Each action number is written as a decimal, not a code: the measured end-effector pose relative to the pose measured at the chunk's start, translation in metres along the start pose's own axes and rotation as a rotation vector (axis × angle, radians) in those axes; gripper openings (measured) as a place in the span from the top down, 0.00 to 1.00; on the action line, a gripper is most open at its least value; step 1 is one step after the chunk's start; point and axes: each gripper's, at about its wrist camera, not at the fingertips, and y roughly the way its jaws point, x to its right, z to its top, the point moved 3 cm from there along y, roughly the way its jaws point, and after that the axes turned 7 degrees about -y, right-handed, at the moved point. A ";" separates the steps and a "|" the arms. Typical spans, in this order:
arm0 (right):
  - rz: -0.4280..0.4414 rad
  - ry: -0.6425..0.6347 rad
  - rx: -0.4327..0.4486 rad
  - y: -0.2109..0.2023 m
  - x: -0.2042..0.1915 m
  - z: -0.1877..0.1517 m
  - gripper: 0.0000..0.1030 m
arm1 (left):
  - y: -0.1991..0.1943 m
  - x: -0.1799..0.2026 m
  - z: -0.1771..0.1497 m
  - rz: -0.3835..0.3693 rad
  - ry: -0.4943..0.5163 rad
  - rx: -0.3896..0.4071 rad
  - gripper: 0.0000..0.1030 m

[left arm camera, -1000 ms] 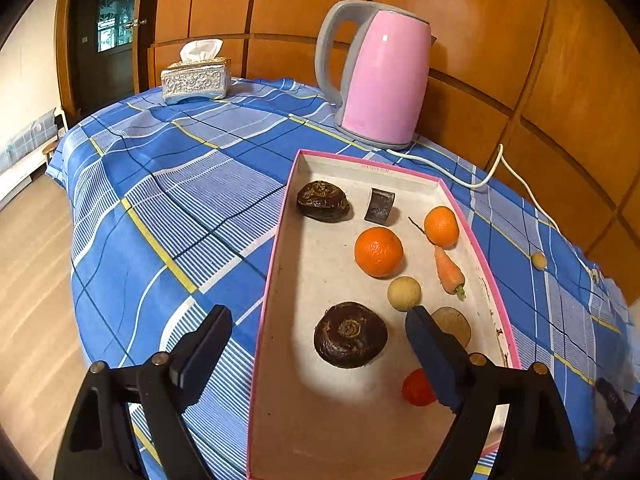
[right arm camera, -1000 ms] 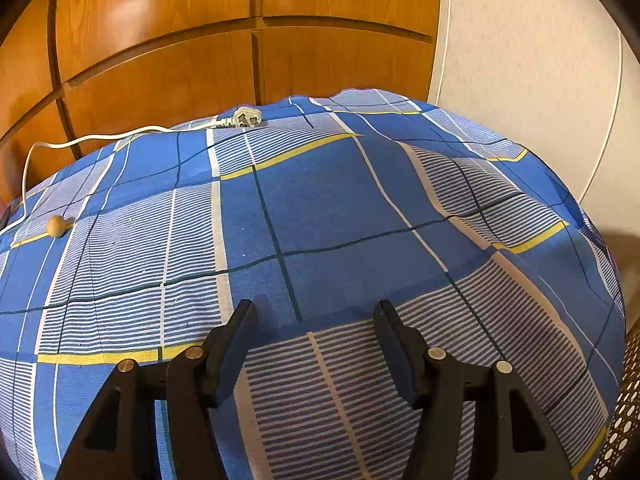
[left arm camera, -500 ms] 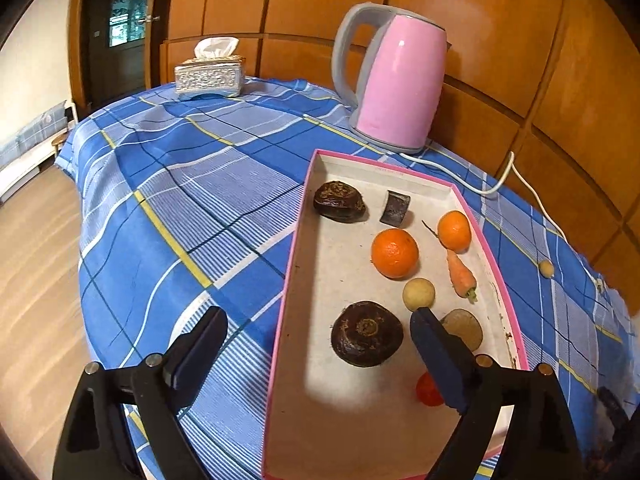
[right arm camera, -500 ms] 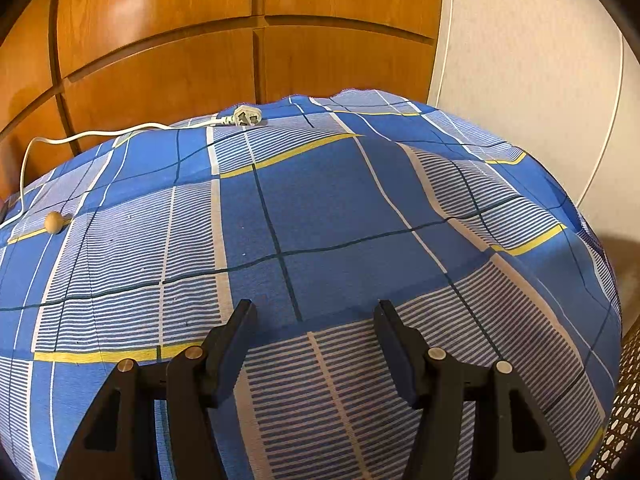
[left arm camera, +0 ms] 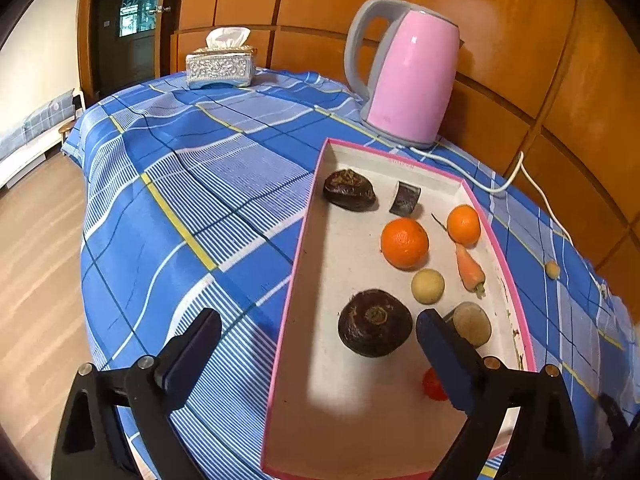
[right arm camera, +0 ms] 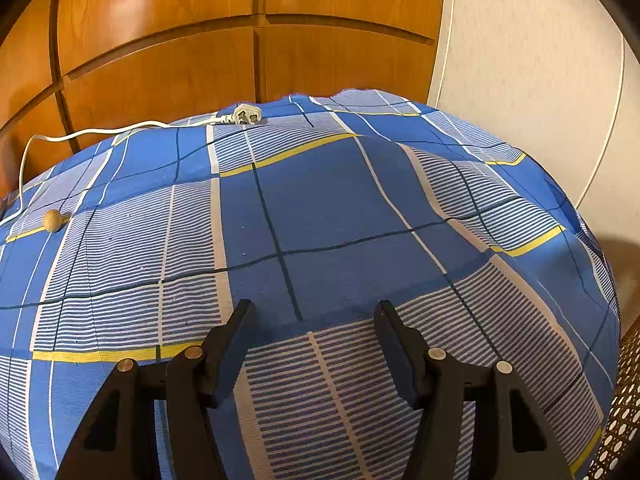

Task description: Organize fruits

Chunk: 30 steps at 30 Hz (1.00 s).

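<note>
While both tools (left arm camera: 318,332) (right arm camera: 314,316) gape empty, the carrot (left arm camera: 469,268) lies lengthwise in the tray (left arm camera: 296,280).

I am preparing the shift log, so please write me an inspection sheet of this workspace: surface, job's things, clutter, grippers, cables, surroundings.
Surface: table under a blue plaid cloth, wrinkled.
Job's things: pink-rimmed tray holds two oranges, a carrot, dark round items and a pale ball; one small tan ball lies outside on the cloth.
Clutter: pink kettle, tissue box.
Grippers: left gripper open above the tray's near end; right gripper open over bare cloth.
Cables: white cord with its plug lying loose.
Surroundings: wooden wall panels.
</note>
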 end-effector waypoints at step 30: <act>0.404 -0.221 -0.064 -0.003 -0.102 0.054 0.39 | 0.010 -0.005 -0.004 -0.013 -0.026 -0.029 0.04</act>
